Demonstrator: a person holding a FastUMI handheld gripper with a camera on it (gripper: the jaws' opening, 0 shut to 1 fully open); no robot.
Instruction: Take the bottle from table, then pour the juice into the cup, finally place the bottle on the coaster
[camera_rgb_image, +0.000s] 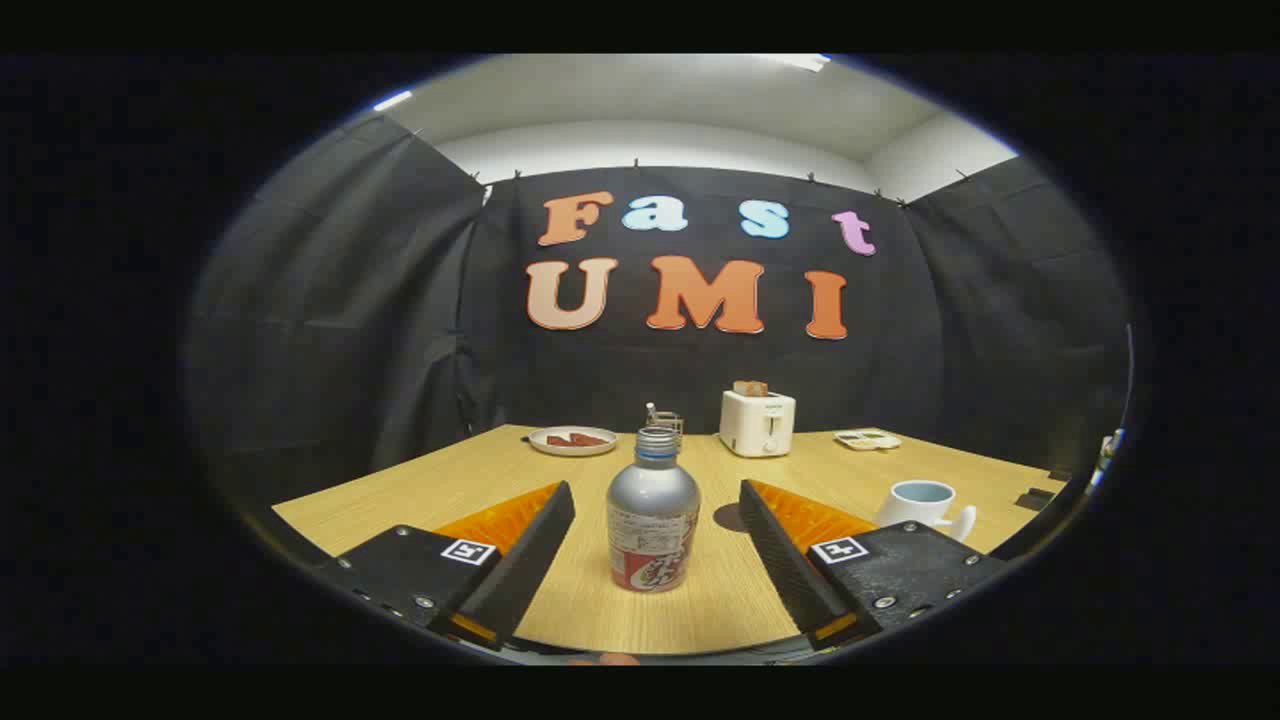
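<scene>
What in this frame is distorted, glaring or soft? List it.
Gripper view: fisheye bends the light wooden table edges; the silver metal bottle with its printed label stands sharp between the open gripper fingers, a soft highlight on its shoulder; the white toaster and white cup look softer; a ceiling light glares.

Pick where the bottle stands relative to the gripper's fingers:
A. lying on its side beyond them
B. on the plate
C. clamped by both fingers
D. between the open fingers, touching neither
D: the bottle stands upright on the table with a gap to each finger of the open gripper.
</scene>
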